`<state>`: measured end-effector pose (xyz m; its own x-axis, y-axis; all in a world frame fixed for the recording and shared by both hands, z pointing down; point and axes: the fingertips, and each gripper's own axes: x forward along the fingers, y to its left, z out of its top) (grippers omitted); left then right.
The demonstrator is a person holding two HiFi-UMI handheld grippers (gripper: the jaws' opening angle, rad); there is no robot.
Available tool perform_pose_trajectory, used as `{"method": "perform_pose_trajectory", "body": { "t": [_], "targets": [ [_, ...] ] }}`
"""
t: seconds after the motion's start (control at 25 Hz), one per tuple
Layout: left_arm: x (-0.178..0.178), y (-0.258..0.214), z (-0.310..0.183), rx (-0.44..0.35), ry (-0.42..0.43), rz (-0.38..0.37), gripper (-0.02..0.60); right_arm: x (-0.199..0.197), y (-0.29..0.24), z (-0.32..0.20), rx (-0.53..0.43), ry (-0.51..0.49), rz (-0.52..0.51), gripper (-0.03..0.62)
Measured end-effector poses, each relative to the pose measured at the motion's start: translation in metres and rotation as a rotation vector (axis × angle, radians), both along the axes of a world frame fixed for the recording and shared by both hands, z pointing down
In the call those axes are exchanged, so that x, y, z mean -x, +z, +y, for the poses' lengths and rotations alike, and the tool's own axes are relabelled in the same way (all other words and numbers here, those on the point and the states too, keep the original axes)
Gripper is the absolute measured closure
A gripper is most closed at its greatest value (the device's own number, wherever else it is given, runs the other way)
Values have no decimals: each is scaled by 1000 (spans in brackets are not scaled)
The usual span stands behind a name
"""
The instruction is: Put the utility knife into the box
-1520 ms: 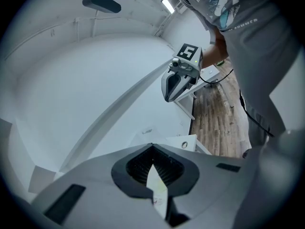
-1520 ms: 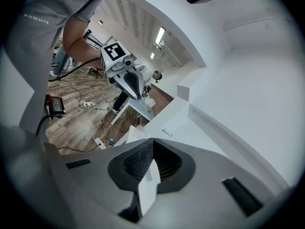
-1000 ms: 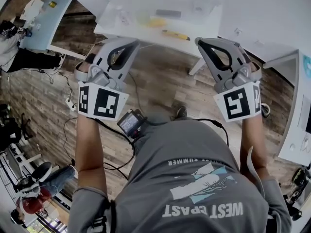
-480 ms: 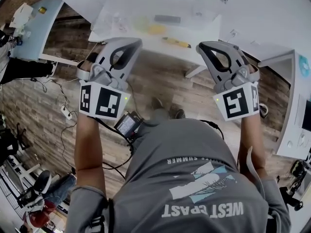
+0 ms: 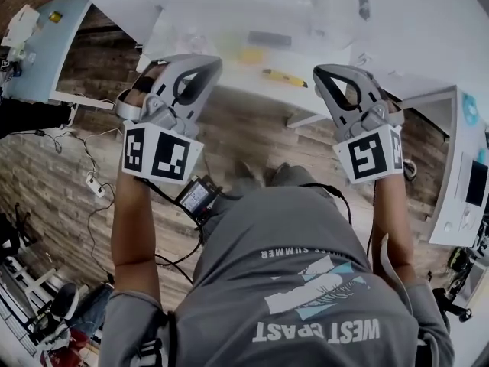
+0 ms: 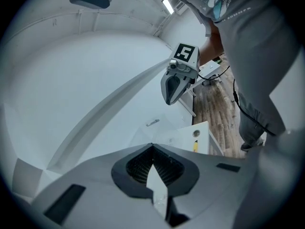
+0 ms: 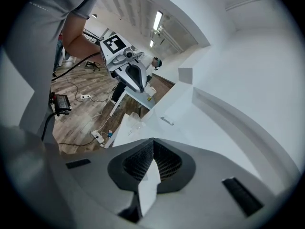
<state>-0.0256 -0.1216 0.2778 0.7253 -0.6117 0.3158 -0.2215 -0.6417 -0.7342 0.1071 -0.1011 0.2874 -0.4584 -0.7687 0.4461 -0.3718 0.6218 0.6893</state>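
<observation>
nothing done yet: the knife [image 5: 284,76] lies on the table [image 5: 328,17] at upper centre, ahead of both grippers. left gripper [image 5: 215,66] and right gripper [image 5: 318,72] are closed and empty; picking up and boxing remain

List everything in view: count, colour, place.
knife: one, yellow, near edge of the table, between the two grippers.
yellow item: one, on the table beyond the knife; too blurred to name.
grey item: one, further back on the table.
table: one, white, top of the head view.
floor: brown wood, below the table.
power strip: one, white, on the floor at left.
device: one, black, cabled, at the person's waist.
shirt: one, grey, printed.
left gripper: grey, shut, empty.
right gripper: grey, shut, empty.
</observation>
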Motion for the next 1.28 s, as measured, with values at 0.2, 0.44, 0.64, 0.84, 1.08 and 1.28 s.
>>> {"method": "perform_pose_trajectory", "body": {
  "t": [0.2,0.44,0.64,0.84,1.08,1.28],
  "targets": [
    [0,11,-18,28,-8,-3,574,1,15,-20,36,-7,2,586],
    [-17,21,-40,67,-40,-19,574,-15,37,-49,91,-28,-15,586],
    [-35,22,-61,83,-79,-40,574,-29,53,-78,139,-67,-35,586],
    [-56,25,-76,92,-124,-57,574,-46,82,-98,214,-111,-44,580],
    [-68,34,-88,106,-164,-53,574,-43,143,-107,383,-168,-14,500],
    [-62,44,-98,134,-171,-41,574,-40,212,-108,565,-158,44,454]
  ]
}}
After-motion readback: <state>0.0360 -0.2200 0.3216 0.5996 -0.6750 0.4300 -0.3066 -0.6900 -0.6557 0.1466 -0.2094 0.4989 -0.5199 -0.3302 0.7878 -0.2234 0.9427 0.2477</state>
